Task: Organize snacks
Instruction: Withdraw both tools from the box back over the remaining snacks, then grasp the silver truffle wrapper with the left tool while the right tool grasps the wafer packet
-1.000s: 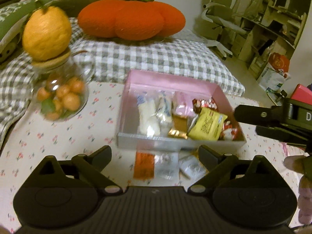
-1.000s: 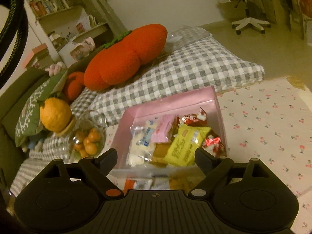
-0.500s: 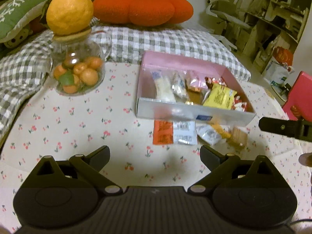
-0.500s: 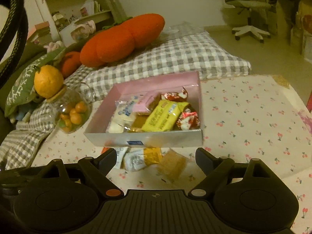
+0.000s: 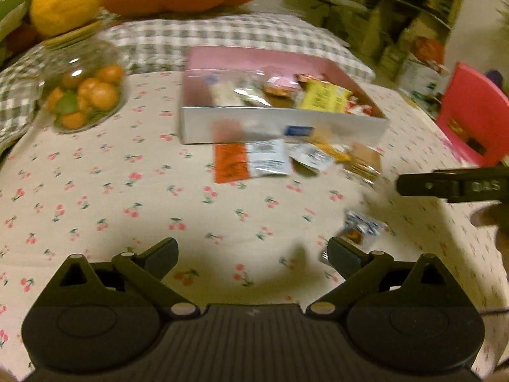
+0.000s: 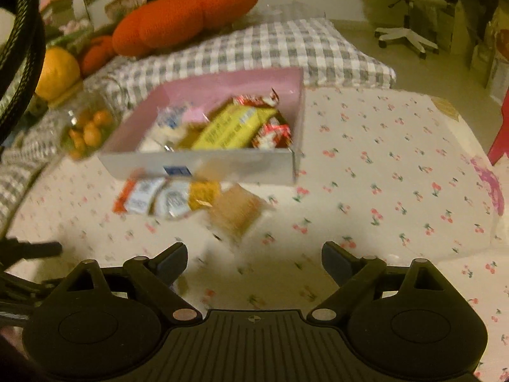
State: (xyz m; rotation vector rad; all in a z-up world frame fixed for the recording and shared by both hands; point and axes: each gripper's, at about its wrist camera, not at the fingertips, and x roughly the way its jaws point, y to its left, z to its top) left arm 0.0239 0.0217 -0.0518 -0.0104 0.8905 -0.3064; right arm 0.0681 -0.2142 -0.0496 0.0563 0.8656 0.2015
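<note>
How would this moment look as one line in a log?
left tool open, empty | right tool open, empty | packets loose beside pink box

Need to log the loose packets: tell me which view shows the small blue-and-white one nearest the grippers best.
Left wrist view: the small blue-and-white packet lies on the tablecloth just beyond the left gripper, unobstructed though blurred. The right wrist view shows no clear sign of it.

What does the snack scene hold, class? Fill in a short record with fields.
container: pink box, open, holding wrapped snacks
in box: yellow packet
loose on cloth: orange-and-white packet, brown cracker pack, small blue packet
beside box: glass jar of oranges
surface: cherry-print cloth
left claw: open, empty
right claw: open, empty
</note>
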